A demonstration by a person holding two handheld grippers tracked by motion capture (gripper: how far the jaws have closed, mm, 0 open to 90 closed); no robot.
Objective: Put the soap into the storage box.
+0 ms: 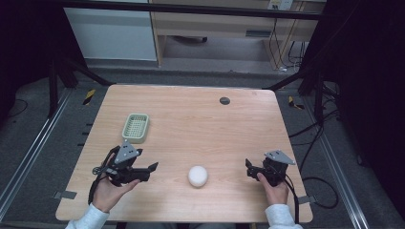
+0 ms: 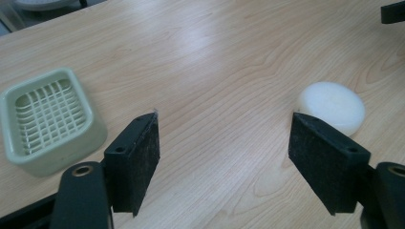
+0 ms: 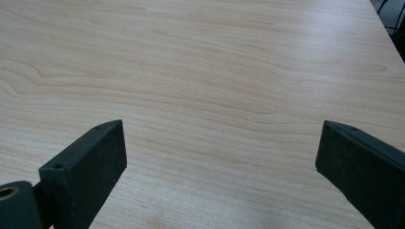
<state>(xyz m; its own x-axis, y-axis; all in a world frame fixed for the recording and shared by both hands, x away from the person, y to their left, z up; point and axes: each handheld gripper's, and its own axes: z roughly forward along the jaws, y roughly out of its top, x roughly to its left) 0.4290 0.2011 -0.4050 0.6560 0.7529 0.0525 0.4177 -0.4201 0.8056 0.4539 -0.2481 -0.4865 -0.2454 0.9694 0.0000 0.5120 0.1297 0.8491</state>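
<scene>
A white round puck-like object (image 1: 197, 176) lies on the wooden table (image 1: 200, 124) near its front edge, between my two grippers. My left gripper (image 1: 149, 171) hovers to its left, held in a hand and pointing toward it, jaws open with nothing between them. In the left gripper view the white object (image 2: 332, 107) lies just beyond the right jaw, outside the gap of the left gripper (image 2: 224, 117). My right gripper (image 1: 249, 169) rests at the front right, open. In the right gripper view, the right gripper (image 3: 222, 125) has bare wood between its wide jaws.
A pale green slatted basket (image 1: 136, 128) stands at the table's left, behind my left gripper, and shows as a basket (image 2: 47, 119) at the left of the left gripper view. A dark round grommet (image 1: 224, 100) sits near the far edge. Cables and a metal frame surround the table.
</scene>
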